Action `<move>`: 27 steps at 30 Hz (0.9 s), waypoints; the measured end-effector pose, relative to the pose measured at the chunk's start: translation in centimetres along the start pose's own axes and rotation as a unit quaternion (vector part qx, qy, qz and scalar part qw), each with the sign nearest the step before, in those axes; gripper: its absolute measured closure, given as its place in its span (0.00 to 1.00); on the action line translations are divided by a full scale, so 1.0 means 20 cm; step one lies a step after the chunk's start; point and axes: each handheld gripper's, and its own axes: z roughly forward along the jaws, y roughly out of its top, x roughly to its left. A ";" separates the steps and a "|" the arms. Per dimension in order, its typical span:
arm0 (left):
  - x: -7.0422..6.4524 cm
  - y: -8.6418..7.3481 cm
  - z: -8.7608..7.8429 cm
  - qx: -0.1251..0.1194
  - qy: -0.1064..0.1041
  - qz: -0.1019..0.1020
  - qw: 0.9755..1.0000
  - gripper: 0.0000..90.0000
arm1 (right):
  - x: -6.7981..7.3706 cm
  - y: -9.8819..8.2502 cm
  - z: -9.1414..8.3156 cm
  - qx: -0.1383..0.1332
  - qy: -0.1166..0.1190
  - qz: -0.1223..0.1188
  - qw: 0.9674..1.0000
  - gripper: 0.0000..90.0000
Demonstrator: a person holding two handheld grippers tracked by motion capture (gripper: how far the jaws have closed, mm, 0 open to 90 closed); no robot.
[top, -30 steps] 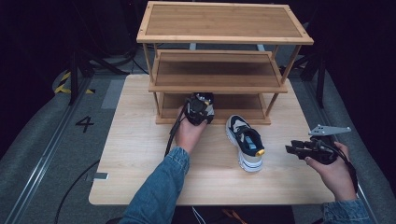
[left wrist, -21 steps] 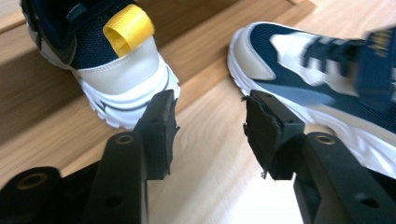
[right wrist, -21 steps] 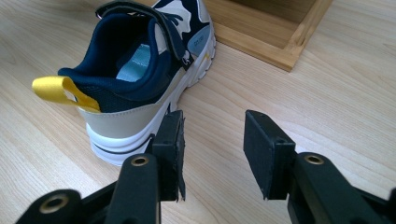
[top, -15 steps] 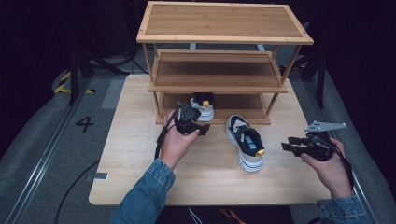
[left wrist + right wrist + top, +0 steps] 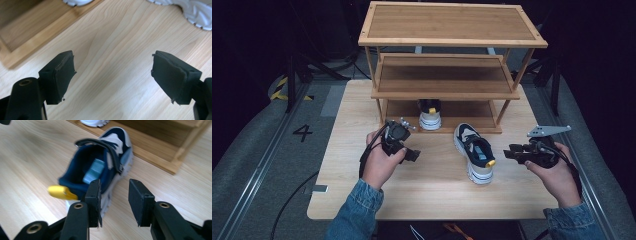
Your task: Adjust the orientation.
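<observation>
- Sneaker (image 5: 474, 151), white and navy with a yellow heel tab, lies on the wooden table (image 5: 422, 195) at lower centre-right of the high view, toe toward the rack. It is the shoe not yet shelved.
- Right gripper (image 5: 510, 153), at the right edge of the high view, points left at the sneaker's heel. In the right gripper view its jaws are part-way spread with nothing between them, and have just been closing a little. The shoe's outer side sits just past the pads (image 5: 94, 195).
- Risk: jaws this narrow may not fit over the heel collar. They could push the shoe along the table instead of gripping it.
- Left gripper (image 5: 411, 153), lower centre-left of the high view, has jaws spread wide over bare wood, and they have just been opening. It holds nothing.
- Second sneaker (image 5: 430, 114) stands on the bottom shelf of the wooden shoe rack (image 5: 452, 30), upper centre, heel outward near the front edge.
- Risk: sliding the table shoe in alongside could knock that one, or catch the shelf's front rail if carried too low.
- Risk: a grip on soft fabric alone may let the shoe tilt and drop.
</observation>
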 end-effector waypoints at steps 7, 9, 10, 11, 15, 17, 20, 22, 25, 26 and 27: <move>0.02 -0.07 -0.03 0.023 0.017 -0.010 1.000 0.21 | 0.09 0.08 0.03 -0.005 0.015 -0.014 1.000 0.68; 0.02 -0.08 -0.03 0.024 0.020 -0.018 0.999 0.21 | 0.11 0.09 0.05 -0.006 0.022 -0.018 1.000 0.67; 0.03 -0.09 -0.04 0.024 0.026 -0.017 0.999 0.21 | 0.13 0.10 0.06 -0.004 0.026 -0.017 0.999 0.67; 0.03 -0.09 -0.04 0.024 0.029 -0.019 0.999 0.21 | 0.14 0.11 0.08 -0.001 0.030 -0.017 0.999 0.67; 0.04 -0.11 -0.05 0.025 0.033 -0.023 0.999 0.21 | 0.20 0.13 0.17 0.017 0.040 -0.020 0.999 0.67; 0.04 -0.11 -0.06 0.027 0.034 -0.016 0.999 0.21 | 0.22 0.13 0.20 0.026 0.044 -0.025 0.998 0.66; 0.05 -0.12 -0.06 0.028 0.035 -0.017 0.999 0.21 | 0.24 0.13 0.22 0.033 0.051 -0.033 0.998 0.65; 0.05 -0.12 -0.06 0.030 0.034 -0.016 0.999 0.21 | 0.23 0.13 0.22 0.045 0.058 -0.044 0.996 0.61; 0.06 -0.13 -0.06 0.033 0.034 -0.017 0.999 0.21 | 0.23 0.12 0.22 0.053 0.055 -0.053 0.996 0.61; 0.06 -0.13 -0.05 0.033 0.034 -0.017 0.999 0.21 | 0.23 0.13 0.23 0.063 0.059 -0.053 0.995 0.60; 0.06 -0.13 -0.05 0.034 0.034 -0.018 0.999 0.21 | 0.23 0.13 0.25 0.070 0.057 -0.056 0.994 0.60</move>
